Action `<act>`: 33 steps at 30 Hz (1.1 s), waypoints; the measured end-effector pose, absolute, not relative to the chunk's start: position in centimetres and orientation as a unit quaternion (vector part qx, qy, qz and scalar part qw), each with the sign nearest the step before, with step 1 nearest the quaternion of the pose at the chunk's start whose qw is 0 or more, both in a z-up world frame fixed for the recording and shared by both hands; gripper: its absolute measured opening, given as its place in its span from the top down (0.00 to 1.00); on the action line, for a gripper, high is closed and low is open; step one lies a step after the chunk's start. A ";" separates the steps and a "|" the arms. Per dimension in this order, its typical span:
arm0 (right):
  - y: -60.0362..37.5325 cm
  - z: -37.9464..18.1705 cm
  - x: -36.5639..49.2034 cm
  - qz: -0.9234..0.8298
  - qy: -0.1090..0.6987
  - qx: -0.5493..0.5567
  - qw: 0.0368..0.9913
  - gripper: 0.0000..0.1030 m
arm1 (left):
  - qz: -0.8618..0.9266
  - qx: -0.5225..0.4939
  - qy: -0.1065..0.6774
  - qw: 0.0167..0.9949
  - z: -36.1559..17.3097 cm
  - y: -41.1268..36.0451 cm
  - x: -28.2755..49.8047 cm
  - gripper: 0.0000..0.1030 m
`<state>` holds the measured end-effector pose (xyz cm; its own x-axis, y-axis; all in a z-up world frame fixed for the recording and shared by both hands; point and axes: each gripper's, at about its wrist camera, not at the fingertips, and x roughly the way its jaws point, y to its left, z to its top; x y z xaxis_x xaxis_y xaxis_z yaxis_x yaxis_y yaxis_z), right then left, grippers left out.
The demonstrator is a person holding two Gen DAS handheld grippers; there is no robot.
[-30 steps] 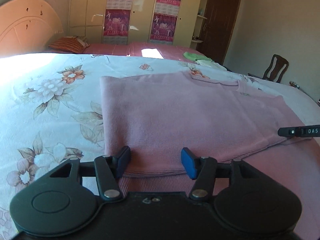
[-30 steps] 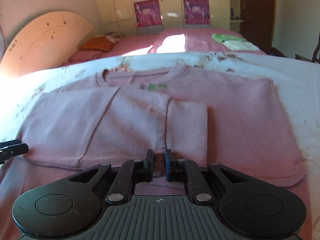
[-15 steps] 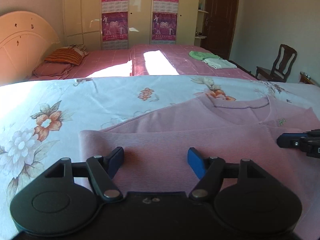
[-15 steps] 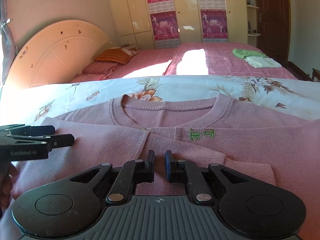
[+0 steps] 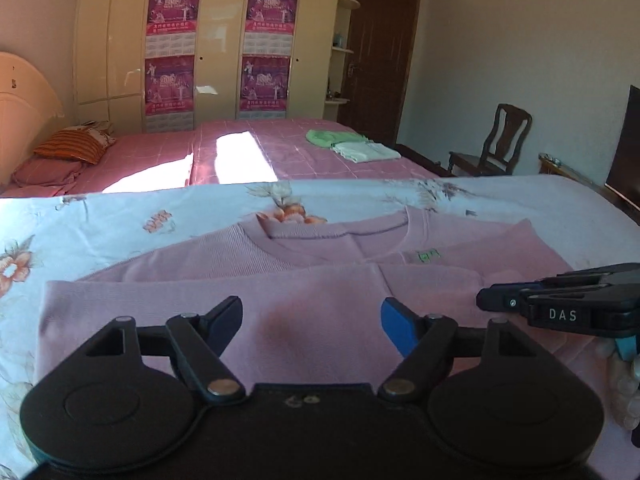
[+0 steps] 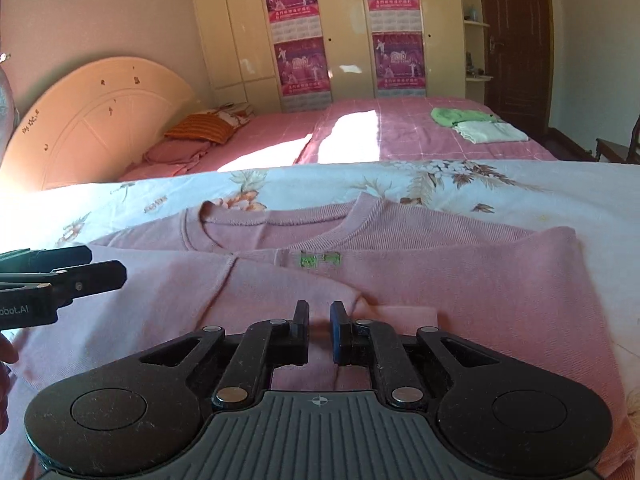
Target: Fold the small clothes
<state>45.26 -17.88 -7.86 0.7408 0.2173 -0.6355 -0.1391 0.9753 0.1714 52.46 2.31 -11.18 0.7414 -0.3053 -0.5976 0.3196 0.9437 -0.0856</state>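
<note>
Both wrist views now look up toward the collar of the pink sweater (image 5: 304, 320) rather than its hem, and the folded-over panel now reaches up near the neckline. Its jaws having just been opening, the left gripper (image 5: 312, 322) stands released above the folded layer, cloth below the pads but not pinched. In the right wrist view the right gripper (image 6: 320, 330) is clenched, with a fold of the sweater seemingly caught in its narrow gap at lower centre. The sweater lies flat on the floral bedsheet (image 6: 520, 188), which stays bare along the upper edge and the left. Beyond it, the pink bed (image 5: 248, 148) carries an orange pillow (image 5: 70, 146) at left and folded green and white clothes (image 5: 352, 146) at right. A wooden chair (image 5: 500, 140) stands at far right.
</note>
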 end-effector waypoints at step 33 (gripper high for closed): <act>-17.6 -6.7 39.3 0.069 0.394 0.028 0.916 0.90 | -0.078 0.013 0.360 0.930 -11.7 10.2 43.5 0.26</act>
